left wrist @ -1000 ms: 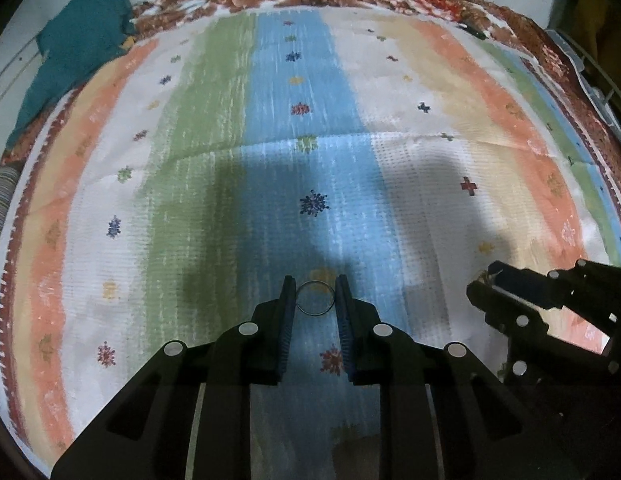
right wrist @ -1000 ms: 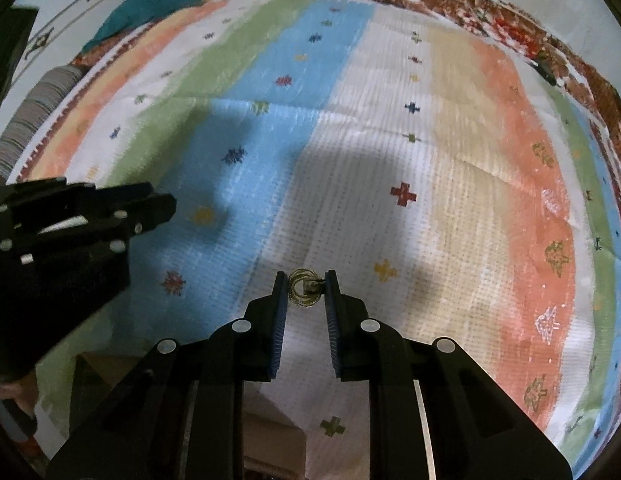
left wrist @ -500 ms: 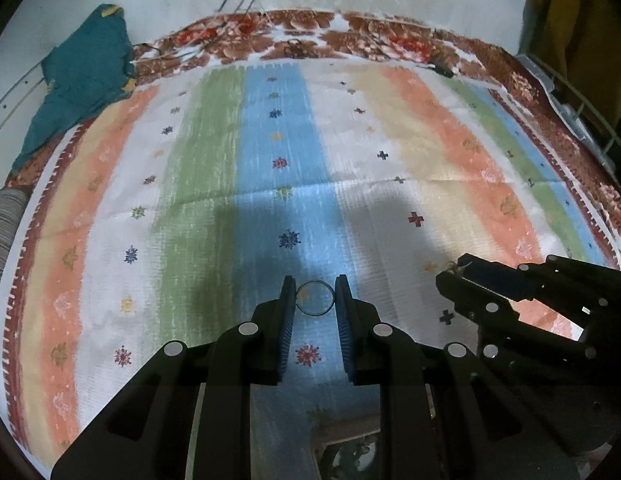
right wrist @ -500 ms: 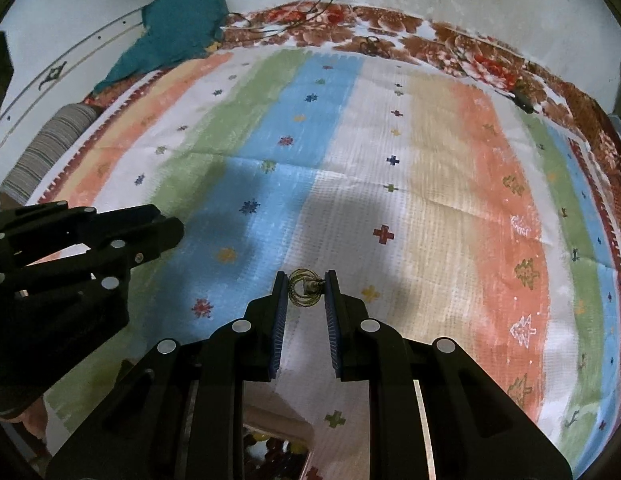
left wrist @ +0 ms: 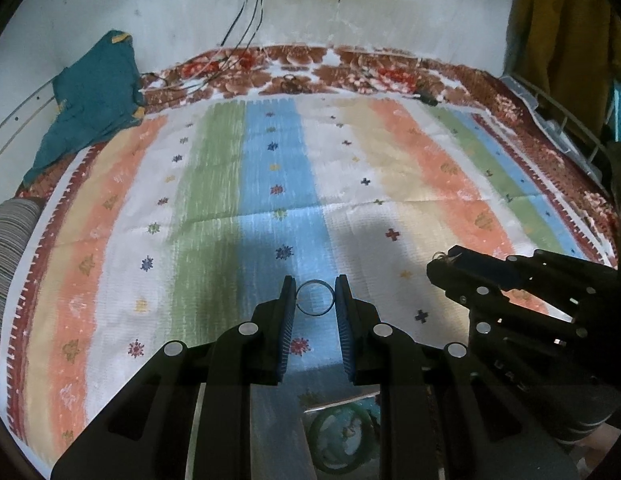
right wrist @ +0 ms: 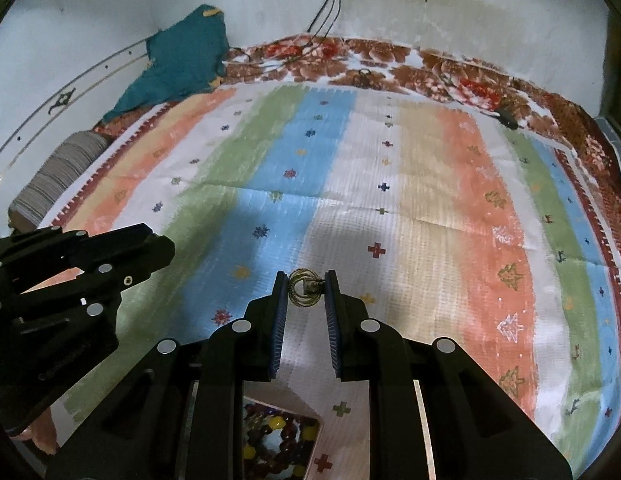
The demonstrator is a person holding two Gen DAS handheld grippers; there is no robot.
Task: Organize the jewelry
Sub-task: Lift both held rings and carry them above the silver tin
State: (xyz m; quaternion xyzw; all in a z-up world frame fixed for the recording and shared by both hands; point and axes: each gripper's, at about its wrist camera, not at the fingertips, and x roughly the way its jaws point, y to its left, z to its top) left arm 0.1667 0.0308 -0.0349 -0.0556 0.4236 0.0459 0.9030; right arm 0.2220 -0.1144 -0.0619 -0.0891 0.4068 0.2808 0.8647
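My left gripper is shut on a thin silver ring, held above the striped bedspread. My right gripper is shut on a gold wire-loop earring, also above the bedspread. Each gripper shows in the other's view: the right one at the right edge, the left one at the left edge. Below the left gripper lies a green bangle in a box. Below the right gripper a box compartment holds coloured beads.
A teal cloth lies at the bed's far left corner. A striped bolster lies at the left edge. Cables hang down the white wall behind the bed. A yellow garment hangs at far right.
Both grippers have risen and pulled back from the bedspread, still holding their pieces. The wall and the boxes below have come into view.
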